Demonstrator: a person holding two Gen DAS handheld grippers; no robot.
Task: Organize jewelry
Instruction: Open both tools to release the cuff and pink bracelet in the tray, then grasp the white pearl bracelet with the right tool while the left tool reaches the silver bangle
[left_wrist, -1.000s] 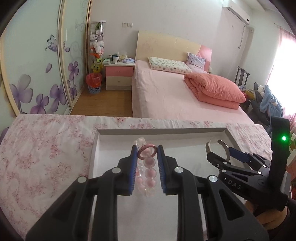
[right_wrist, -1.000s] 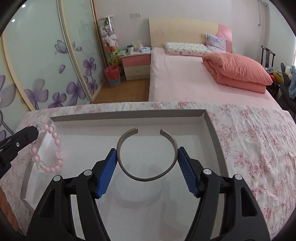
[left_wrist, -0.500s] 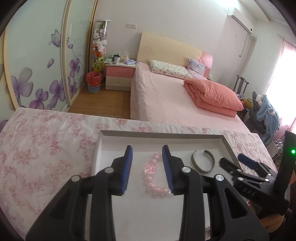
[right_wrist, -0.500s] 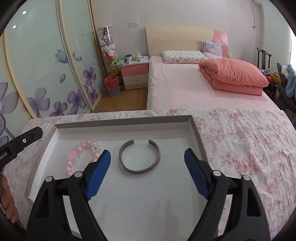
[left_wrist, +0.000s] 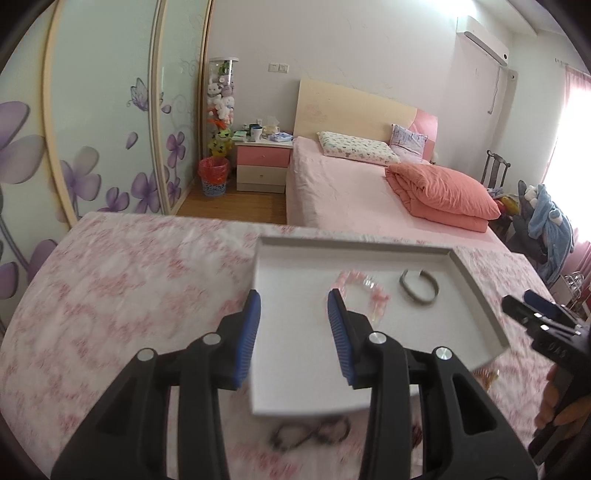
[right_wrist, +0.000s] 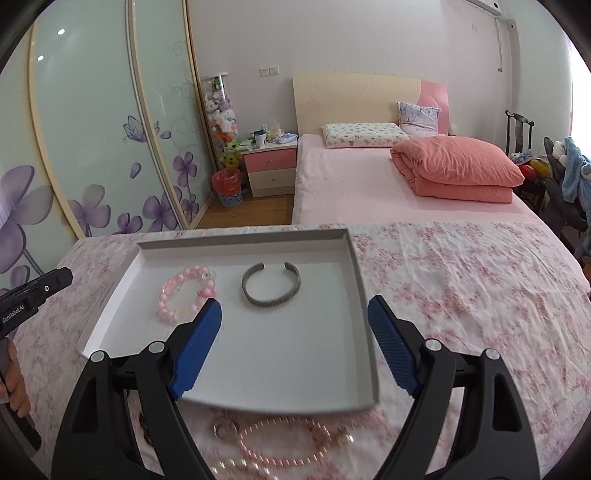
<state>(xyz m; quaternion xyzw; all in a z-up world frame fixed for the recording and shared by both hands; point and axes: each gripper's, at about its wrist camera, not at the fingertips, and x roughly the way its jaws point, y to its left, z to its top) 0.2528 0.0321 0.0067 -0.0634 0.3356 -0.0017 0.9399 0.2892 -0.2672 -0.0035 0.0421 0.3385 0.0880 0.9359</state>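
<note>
Both tongs (right_wrist: 294, 343) withdrawn; cuff (right_wrist: 270, 283) gap away

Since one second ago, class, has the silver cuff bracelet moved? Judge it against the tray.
Yes. The silver cuff bracelet has gone from the right gripper, now open, down onto the tray floor, beside the pink bead bracelet.

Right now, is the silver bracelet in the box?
In. The silver bracelet lies flat inside the box, beside the pink beads.
</note>
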